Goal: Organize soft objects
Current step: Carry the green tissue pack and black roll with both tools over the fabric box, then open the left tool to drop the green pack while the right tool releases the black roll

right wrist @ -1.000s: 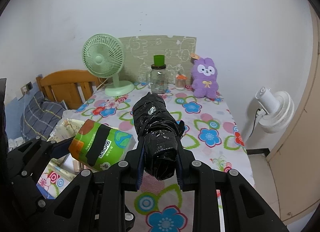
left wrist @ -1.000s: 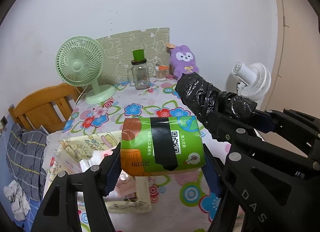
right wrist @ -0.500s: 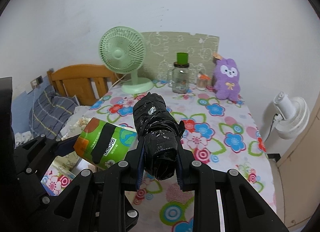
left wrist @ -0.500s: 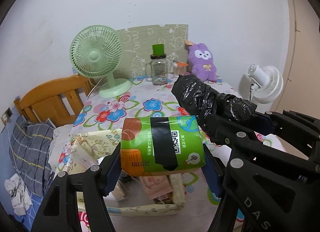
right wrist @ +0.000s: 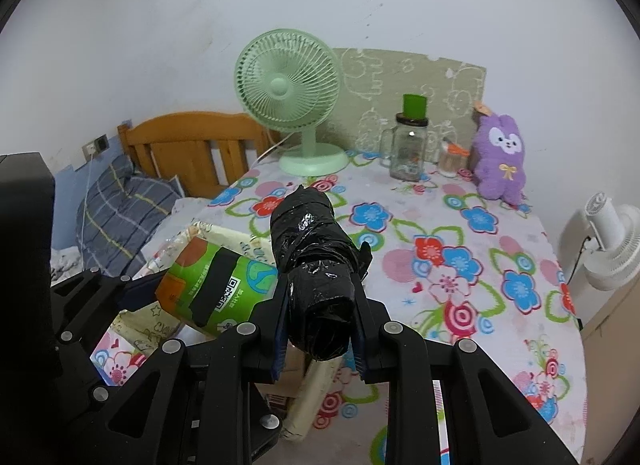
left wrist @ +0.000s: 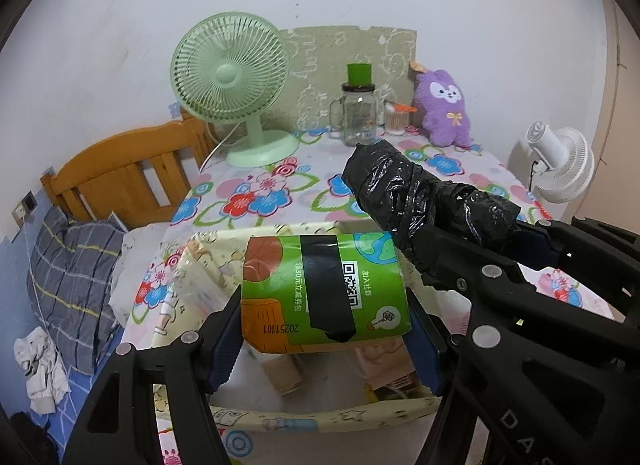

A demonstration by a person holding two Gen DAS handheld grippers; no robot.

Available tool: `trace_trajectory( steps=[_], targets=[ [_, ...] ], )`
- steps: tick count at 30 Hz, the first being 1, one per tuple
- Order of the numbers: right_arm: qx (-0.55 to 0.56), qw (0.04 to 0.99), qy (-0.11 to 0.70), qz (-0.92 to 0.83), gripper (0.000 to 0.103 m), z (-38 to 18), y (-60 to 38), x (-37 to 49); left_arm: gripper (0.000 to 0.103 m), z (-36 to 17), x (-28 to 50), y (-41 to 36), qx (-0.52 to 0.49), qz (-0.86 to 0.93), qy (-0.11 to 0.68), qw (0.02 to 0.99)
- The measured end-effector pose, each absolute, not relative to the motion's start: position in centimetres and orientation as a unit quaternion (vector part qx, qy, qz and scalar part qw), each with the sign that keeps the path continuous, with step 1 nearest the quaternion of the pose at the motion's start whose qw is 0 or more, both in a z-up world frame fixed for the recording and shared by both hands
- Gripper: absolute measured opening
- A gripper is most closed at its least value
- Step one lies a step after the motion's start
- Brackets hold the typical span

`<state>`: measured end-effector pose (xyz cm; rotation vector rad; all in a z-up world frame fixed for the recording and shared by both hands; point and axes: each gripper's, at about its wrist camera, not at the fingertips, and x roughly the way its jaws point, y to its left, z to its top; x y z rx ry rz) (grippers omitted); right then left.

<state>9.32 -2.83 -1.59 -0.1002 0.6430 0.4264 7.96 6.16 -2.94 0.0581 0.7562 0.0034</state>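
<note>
My left gripper (left wrist: 324, 339) is shut on a green soft pack (left wrist: 326, 299) with a black tape strip and a QR code, held above a pale yellow fabric storage box (left wrist: 320, 419). My right gripper (right wrist: 318, 339) is shut on a black plastic-wrapped roll (right wrist: 314, 265), held just right of the green pack (right wrist: 212, 289) and over the box's right wall (right wrist: 316, 389). The roll also shows in the left wrist view (left wrist: 416, 197). The box holds some packets, partly hidden by the pack.
The floral-cloth table (right wrist: 460, 249) carries a green desk fan (right wrist: 296, 101), a glass jar with green lid (right wrist: 410, 145), a small cup (right wrist: 450, 159) and a purple plush bunny (right wrist: 502, 161) along the back wall. A wooden bed headboard (right wrist: 184, 145) stands left, a white fan (right wrist: 612, 253) right.
Both grippers have moved left and forward with their loads, so the storage box now lies directly under them. The grips have not changed.
</note>
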Motion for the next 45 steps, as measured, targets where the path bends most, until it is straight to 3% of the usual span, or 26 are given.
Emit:
trace_trajectory(
  steps=[9, 18, 28, 30, 35, 38, 45],
  targets=[
    [-0.062, 0.915, 0.33, 0.225, 0.029, -3.4, -0.7, 9.5, 0.074, -5.0, 8.2, 7.9, 0.022, 0.008, 0.388, 0.921],
    [-0.061, 0.898, 0.356, 0.25, 0.029, -4.9, 0.7, 9.8, 0.09, -6.0, 8.1, 8.9, 0.015, 0.007, 0.399, 0.917],
    [-0.074, 0.884, 0.368, 0.28, 0.03, -5.5, 2.2, 10.4, 0.093, -6.4, 8.2, 10.0, 0.017, 0.024, 0.406, 0.913],
    [-0.077, 0.882, 0.367, 0.285, 0.032, -5.5, 2.5, 10.5, 0.093, -6.5, 8.2, 10.3, 0.012, 0.024, 0.408, 0.913],
    [-0.069, 0.88, 0.374, 0.284, 0.064, -5.7, 2.5, 11.1, 0.094, -6.6, 8.1, 10.6, 0.009, 0.022, 0.41, 0.912],
    [-0.05, 0.875, 0.386, 0.286, 0.074, -5.8, 2.3, 11.5, 0.094, -6.4, 8.0, 10.6, 0.007, 0.019, 0.406, 0.914],
    [-0.054, 0.885, 0.374, 0.273, 0.08, -5.2, 2.0, 11.0, 0.096, -5.9, 7.8, 10.2, 0.001, 0.009, 0.397, 0.918]
  ],
)
